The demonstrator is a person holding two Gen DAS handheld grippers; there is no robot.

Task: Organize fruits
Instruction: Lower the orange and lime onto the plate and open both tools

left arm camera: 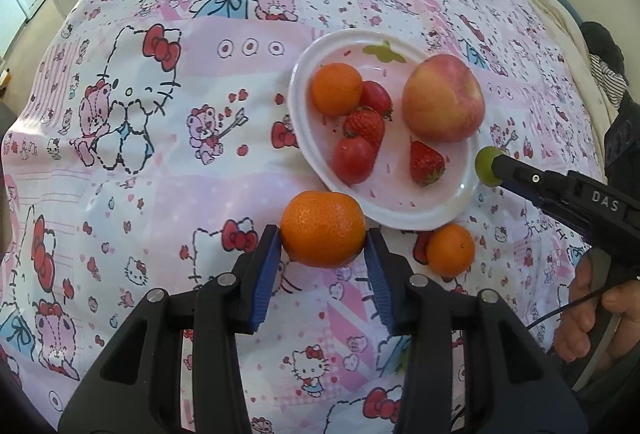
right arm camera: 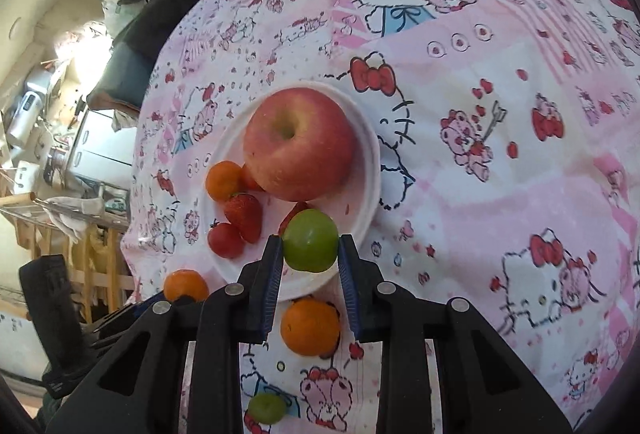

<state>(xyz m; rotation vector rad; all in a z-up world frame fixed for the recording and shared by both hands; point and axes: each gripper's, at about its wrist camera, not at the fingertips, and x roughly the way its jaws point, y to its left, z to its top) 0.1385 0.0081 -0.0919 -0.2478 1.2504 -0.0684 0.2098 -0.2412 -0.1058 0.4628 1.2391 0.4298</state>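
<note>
Patterned cloth (left arm camera: 160,174) soft | left gripper (left arm camera: 323,254) clamps orange (left arm camera: 323,228); right gripper (right arm camera: 310,258) clamps green fruit (right arm camera: 310,240) | crowded plate (left arm camera: 400,218): released fruit may roll off.

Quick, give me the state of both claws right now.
Left claw: closed on an orange, beside the white plate.
Right claw: closed on a green fruit, at the plate's near rim.
</note>
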